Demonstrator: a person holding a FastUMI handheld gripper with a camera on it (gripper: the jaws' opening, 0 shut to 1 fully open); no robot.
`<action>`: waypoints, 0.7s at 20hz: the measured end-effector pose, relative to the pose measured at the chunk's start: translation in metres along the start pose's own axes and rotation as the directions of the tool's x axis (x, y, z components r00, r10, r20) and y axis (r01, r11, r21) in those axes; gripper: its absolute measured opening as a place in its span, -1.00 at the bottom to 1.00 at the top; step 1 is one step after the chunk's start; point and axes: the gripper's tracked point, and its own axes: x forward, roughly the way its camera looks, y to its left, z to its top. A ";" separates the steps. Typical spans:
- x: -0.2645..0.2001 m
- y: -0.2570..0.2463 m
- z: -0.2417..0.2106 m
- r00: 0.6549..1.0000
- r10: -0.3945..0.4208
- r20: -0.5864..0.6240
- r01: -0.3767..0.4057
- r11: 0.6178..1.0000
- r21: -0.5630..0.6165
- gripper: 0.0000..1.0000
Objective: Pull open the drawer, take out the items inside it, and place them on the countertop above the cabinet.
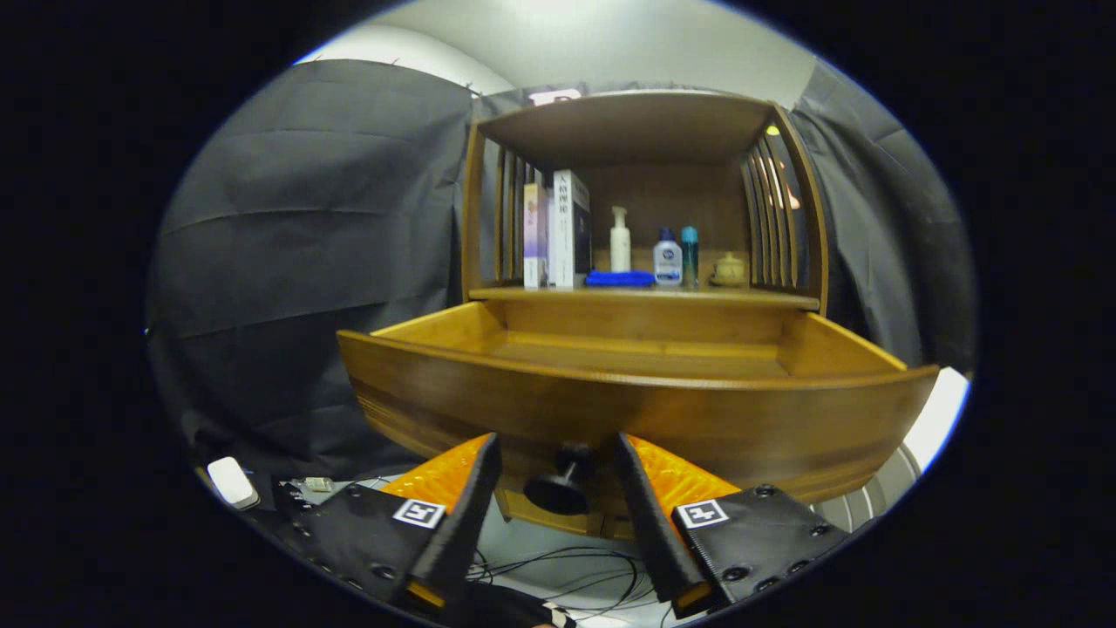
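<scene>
The wooden drawer (636, 410) stands pulled out of the cabinet toward me. What shows of its floor (645, 356) is bare, and the part behind its front panel is hidden. Its dark round knob (561, 482) sits between my fingers, with a gap on each side. My gripper (558, 447) is open, its fingertips level with the lower edge of the drawer front. On the countertop (645, 296) above stand books (558, 231), a white pump bottle (620, 240), a flat blue item (620, 279), a blue-capped bottle (668, 258), a teal tube (690, 253) and a small lidded pot (729, 270).
A shelf roof (628, 122) and slatted side walls (772, 218) box in the countertop. Black cloth (314, 253) hangs to the left and right. Below the drawer lie loose cables (567, 567) on a pale floor, and a small white device (232, 481) sits at the left.
</scene>
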 end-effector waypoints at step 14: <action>0.063 -0.026 0.152 0.979 0.200 -0.036 -0.201 0.979 -0.015 0.94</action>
